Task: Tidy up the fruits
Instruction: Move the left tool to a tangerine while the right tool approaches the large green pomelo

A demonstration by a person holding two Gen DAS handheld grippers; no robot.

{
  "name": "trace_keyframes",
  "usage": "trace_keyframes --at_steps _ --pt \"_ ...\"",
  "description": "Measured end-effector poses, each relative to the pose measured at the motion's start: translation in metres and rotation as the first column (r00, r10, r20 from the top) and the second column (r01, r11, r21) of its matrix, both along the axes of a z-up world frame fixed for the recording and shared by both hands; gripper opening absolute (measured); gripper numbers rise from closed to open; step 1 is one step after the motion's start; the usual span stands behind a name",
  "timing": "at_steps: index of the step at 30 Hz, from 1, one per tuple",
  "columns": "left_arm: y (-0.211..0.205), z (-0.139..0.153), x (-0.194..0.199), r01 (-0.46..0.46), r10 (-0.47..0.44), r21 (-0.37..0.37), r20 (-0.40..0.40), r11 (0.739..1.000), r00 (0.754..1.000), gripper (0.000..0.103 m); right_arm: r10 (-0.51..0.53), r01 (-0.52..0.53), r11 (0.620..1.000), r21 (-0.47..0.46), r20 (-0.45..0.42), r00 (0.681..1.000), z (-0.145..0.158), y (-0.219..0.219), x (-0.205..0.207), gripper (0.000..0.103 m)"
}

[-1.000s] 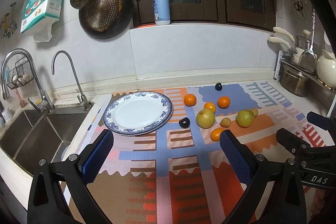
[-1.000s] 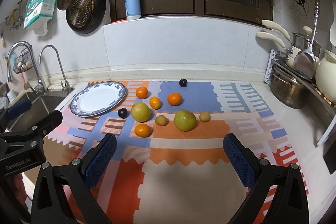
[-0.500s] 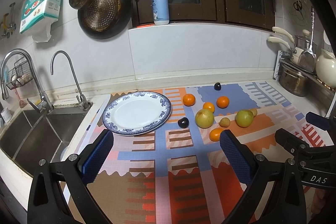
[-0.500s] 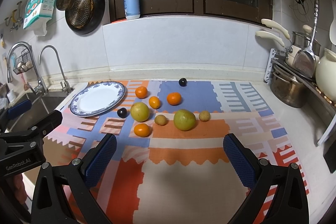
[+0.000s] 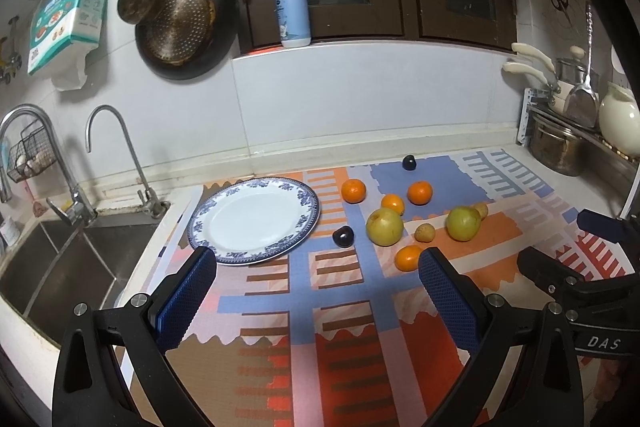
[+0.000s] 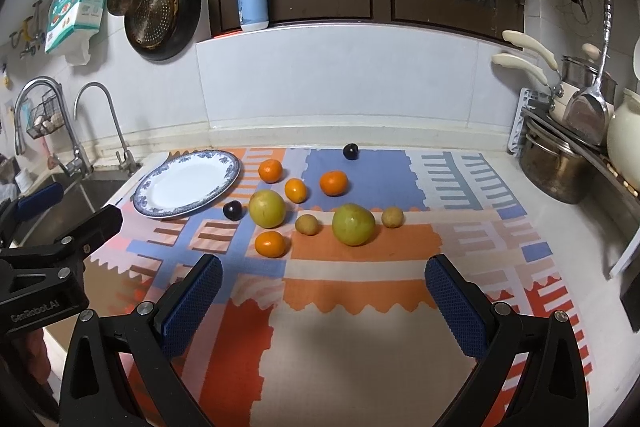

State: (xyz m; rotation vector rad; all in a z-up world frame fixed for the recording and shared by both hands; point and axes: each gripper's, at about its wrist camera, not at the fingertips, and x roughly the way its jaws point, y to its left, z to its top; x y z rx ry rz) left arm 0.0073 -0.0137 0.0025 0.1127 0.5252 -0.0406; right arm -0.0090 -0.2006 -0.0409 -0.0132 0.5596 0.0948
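- Left gripper (image 5: pixel 316 279): jaws spread wide, holding nothing, raised over the patterned orange-and-blue mat (image 5: pixel 304 311), level and pointed toward the wall.
- Right gripper (image 6: pixel 322 285): jaws likewise wide apart and empty, held above the mat's near edge.
- Blue-rimmed white round plate (image 5: pixel 200 227): lies beside the steel sink (image 5: pixel 60 267), bare.
- Fruit: four small orange tangerines (image 6: pixel 270 171), two yellow-green apples (image 6: pixel 353 225), two dark plums (image 6: pixel 233 209) and two small tan fruits (image 6: pixel 307 225) scattered on the mat right of the plate, none on it.

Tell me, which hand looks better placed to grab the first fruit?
Probably the left hand-held gripper: open, with the dark plum just ahead, beside the plate. The right hand-held gripper faces fruit farther from the plate.
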Motion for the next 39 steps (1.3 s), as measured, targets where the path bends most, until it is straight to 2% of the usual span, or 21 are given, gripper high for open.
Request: trace_keyframes --at_steps 7,12,16,19,24,29,33,39 --pt "-0.013 -0.007 0.014 0.067 -0.067 0.023 -0.005 0.998 0.998 0.102 0.008 -0.008 1.000 -0.023 -0.001 1.000 -0.005 -0.007 0.016 0.102" --pt "-0.027 -0.017 0.029 0.122 -0.121 0.033 -0.034 0.992 0.992 0.095 0.027 -0.028 0.999 -0.043 -0.018 0.999 -0.012 -0.014 0.034 0.101" --pt "-0.038 -0.026 0.045 0.162 -0.160 0.030 -0.070 0.986 0.985 0.089 0.034 -0.036 0.999 -0.041 -0.048 0.998 -0.020 -0.022 0.051 0.096" --pt "-0.047 -0.035 0.058 0.196 -0.192 0.034 -0.105 0.980 0.976 0.083 0.044 -0.046 0.998 -0.030 -0.079 0.996 -0.028 -0.027 0.064 0.091" --pt "-0.055 -0.054 0.081 0.247 -0.243 -0.002 -0.189 0.969 0.951 0.073 0.063 -0.069 0.997 -0.044 -0.124 0.990 -0.044 -0.030 0.087 0.082" --pt "-0.063 -0.071 0.099 0.278 -0.271 -0.009 -0.242 0.961 0.931 0.062 0.086 -0.092 0.995 -0.029 -0.167 0.982 -0.057 -0.032 0.107 0.077" --pt "-0.068 -0.083 0.109 0.304 -0.302 -0.040 -0.292 0.952 0.908 0.058 0.095 -0.101 0.995 -0.021 -0.191 0.977 -0.066 -0.033 0.118 0.073" --pt "-0.073 -0.093 0.120 0.324 -0.322 -0.050 -0.319 0.945 0.891 0.053 0.113 -0.120 0.993 -0.017 -0.215 0.970 -0.075 -0.034 0.133 0.068"
